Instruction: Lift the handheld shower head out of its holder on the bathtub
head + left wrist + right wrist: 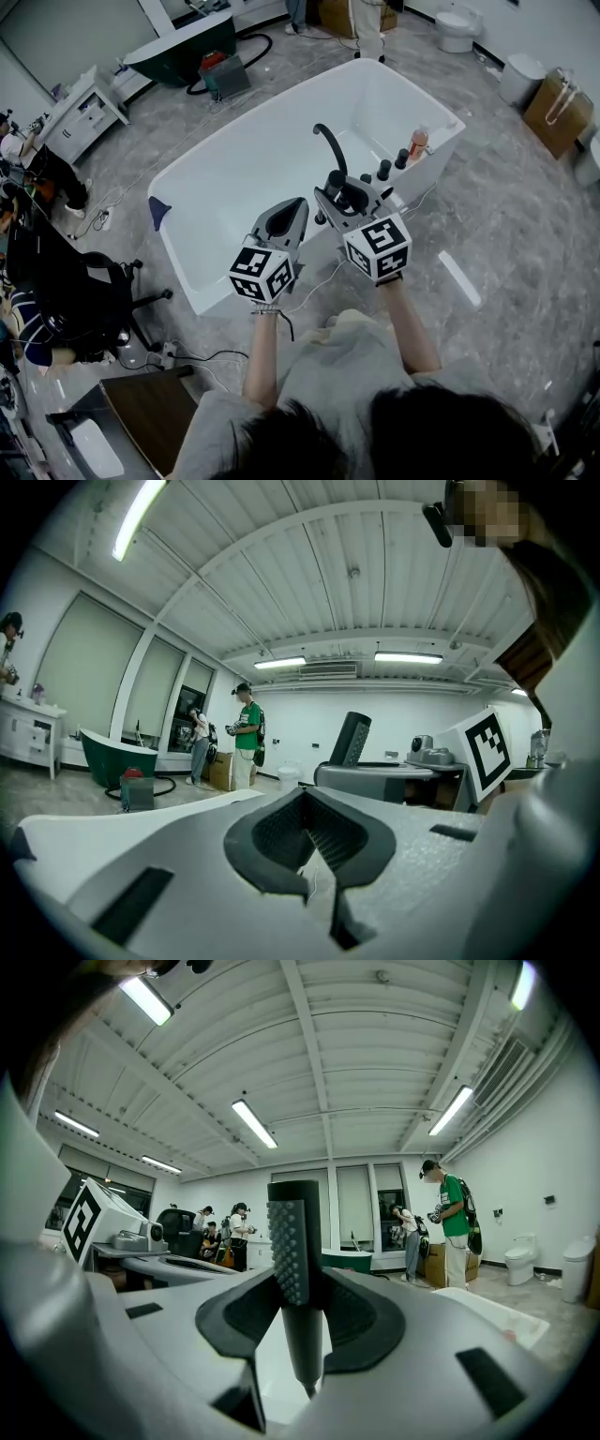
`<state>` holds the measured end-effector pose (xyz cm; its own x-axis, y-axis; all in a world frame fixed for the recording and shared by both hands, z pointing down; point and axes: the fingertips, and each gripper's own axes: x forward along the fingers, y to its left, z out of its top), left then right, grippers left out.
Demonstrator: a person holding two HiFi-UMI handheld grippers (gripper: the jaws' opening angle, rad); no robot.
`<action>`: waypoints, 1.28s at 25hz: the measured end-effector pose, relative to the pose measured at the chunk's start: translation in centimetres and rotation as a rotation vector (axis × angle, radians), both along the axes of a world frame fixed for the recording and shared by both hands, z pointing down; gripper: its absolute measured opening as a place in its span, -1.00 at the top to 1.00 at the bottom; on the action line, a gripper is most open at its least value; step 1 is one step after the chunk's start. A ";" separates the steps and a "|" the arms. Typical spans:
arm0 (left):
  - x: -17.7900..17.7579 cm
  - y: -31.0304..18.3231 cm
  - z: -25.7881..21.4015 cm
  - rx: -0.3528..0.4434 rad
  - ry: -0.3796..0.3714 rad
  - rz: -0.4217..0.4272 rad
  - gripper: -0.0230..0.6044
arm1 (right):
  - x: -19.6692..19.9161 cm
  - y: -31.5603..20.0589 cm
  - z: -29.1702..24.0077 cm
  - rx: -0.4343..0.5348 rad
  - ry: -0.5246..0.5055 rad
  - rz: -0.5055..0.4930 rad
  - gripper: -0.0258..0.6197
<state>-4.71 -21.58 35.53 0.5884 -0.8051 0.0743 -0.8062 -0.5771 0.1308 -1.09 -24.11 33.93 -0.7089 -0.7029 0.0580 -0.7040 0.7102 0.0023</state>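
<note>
the right gripper point(339, 199) has its jaws closed on the shower head point(295, 1232), which stands upright between them at the middle of the right gripper view. in the head view it is just right of centre, over the near rim of the bathtub point(216, 187). the left gripper point(281, 223) has its jaws closed on nothing. the grip looks to sit on the thin neck, so i think a pull from the hose could twist the head loose, or swing it against the curved tap point(330, 141).

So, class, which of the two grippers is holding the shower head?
The right gripper: the black studded shower head is clamped between its jaws, while the left gripper holds nothing.
</note>
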 end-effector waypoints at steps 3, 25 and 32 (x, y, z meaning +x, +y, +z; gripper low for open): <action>0.0 0.3 -0.9 0.015 -0.016 0.015 0.91 | 0.5 0.2 -1.1 0.011 -0.003 0.001 0.51; 2.2 -0.5 -2.2 0.048 -0.009 0.056 0.91 | 3.1 0.1 -2.9 0.038 -0.046 0.020 0.50; 2.2 -0.9 -2.3 0.049 -0.025 0.058 0.91 | 2.9 -0.1 -3.1 0.043 -0.048 0.019 0.50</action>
<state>-2.53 -22.47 33.27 0.6327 -0.7727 0.0511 -0.7738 -0.6282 0.0815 1.77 -24.18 30.80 -0.6969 -0.7172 -0.0060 -0.7172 0.6969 -0.0016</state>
